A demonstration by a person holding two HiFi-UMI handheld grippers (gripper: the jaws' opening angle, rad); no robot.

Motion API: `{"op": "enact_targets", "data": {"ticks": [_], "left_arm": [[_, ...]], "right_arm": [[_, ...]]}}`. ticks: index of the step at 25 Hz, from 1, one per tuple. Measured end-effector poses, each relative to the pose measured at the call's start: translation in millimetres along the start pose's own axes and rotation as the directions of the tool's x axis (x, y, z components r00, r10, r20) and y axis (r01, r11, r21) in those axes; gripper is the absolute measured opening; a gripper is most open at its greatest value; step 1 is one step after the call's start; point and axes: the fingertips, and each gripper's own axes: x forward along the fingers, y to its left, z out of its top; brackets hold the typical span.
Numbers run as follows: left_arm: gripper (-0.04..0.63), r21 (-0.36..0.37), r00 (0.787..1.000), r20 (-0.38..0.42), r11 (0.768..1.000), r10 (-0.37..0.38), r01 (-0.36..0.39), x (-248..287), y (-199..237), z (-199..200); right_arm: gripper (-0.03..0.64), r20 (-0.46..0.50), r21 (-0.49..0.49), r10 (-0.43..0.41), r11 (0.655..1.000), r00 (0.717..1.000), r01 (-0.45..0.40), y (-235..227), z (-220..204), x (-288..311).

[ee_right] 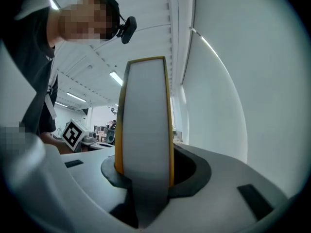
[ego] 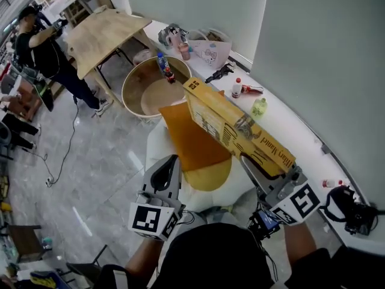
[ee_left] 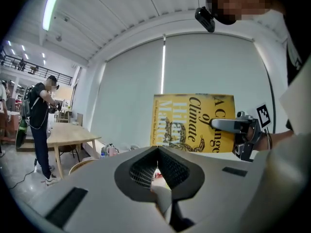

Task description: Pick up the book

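Note:
A yellow hardback book (ego: 236, 127) hangs in the air, tilted, over an orange cushion (ego: 189, 138). My right gripper (ego: 257, 165) is shut on its lower right end. In the right gripper view the book's white page edge (ee_right: 146, 125) stands upright between the jaws and fills the gap. The left gripper view shows the book's yellow cover (ee_left: 189, 125) face on, with the right gripper (ee_left: 229, 125) clamped on its right side. My left gripper (ego: 171, 164) sits apart to the book's left; its pads (ee_left: 146, 166) meet at the tip with nothing between them.
A round wooden tub (ego: 150, 89) stands beyond the cushion. A white ledge (ego: 283, 122) along the wall carries bottles (ego: 258, 107) and small items. A wooden table (ego: 102, 35) and a person (ego: 36, 47) are at the far left. A black camera (ego: 352, 212) lies at right.

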Motion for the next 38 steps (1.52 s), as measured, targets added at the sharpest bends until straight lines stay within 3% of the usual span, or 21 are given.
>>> {"op": "enact_targets", "data": {"ticks": [4, 9, 15, 27, 33, 35, 38], "left_arm": [[0.005, 0.039, 0.999, 0.046, 0.999, 0.005, -0.007, -9.5, -17.9, 18.7], [0.005, 0.065, 0.995, 0.102, 0.998, 0.014, -0.021, -34.1, -58.8, 27.2], [0.005, 0.065, 0.994, 0.105, 0.998, 0.011, -0.018, -53.4, -56.1, 28.4], [0.005, 0.062, 0.989, 0.077, 0.991, -0.124, 0.119, -45.2, -50.4, 32.8], [0.005, 0.057, 0.989, 0.083, 0.991, -0.124, 0.12, -46.9, -45.5, 41.8], [0.005, 0.051, 0.988, 0.084, 0.991, -0.13, 0.126, -66.9, -39.4, 36.8], [0.005, 0.049, 0.983, 0.093, 0.987, -0.156, 0.152, -134.5, -12.4, 23.5]], "right_arm": [[0.152, 0.11, -0.038, 0.003, 0.999, 0.994, 0.001, 4.4, 39.2, -29.9], [0.152, 0.214, -0.024, -0.006, 1.0, 0.977, 0.011, 12.5, 54.0, -87.6], [0.153, 0.299, -0.004, -0.022, 1.0, 0.954, 0.024, 28.3, 70.0, -97.7], [0.153, 0.33, 0.059, -0.154, 0.988, 0.931, 0.142, 39.7, 74.8, -96.4], [0.153, 0.293, 0.026, -0.175, 0.984, 0.94, 0.175, 42.3, 80.1, -98.4], [0.153, 0.288, 0.022, -0.185, 0.982, 0.939, 0.187, 62.3, 76.8, -96.8], [0.153, 0.277, 0.0, -0.216, 0.974, 0.936, 0.225, 134.7, 70.6, -87.8]]}}
